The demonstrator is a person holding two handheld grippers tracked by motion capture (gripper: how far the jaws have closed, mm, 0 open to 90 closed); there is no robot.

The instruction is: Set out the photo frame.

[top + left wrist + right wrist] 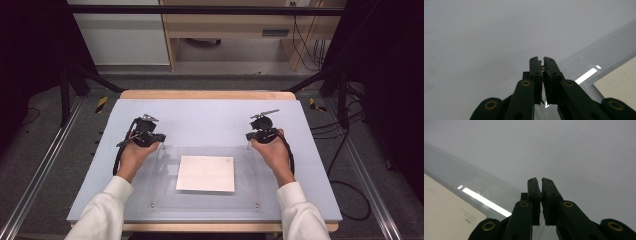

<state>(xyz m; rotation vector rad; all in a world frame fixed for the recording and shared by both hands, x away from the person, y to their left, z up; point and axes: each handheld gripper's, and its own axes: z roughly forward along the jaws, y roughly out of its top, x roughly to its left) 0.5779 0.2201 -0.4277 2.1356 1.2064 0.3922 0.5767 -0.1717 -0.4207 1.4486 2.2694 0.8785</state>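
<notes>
A clear plastic sheet (pixel 200 202) lies flat on the pale blue table mat (pixel 200 117), with a white square of paper (pixel 206 173) at its middle. My left gripper (pixel 159 141) is at the sheet's far left corner and my right gripper (pixel 248 137) at its far right corner. In the left gripper view the jaws (pixel 541 59) stand almost together with a small silver bit between them, at the edge of the sheet (pixel 604 47), and the paper (pixel 621 80) lies to the right. In the right gripper view the gripper (pixel 541 180) is pinched at the sheet's (pixel 461 175) corner, beside the paper (pixel 444 212).
Two small screws mark the sheet's near corners (pixel 152 204). Bare mat surrounds the sheet on all sides. Black frame posts (pixel 65 95) and cables (pixel 350 150) stand off the table's sides, and a wooden desk (pixel 225 25) stands beyond.
</notes>
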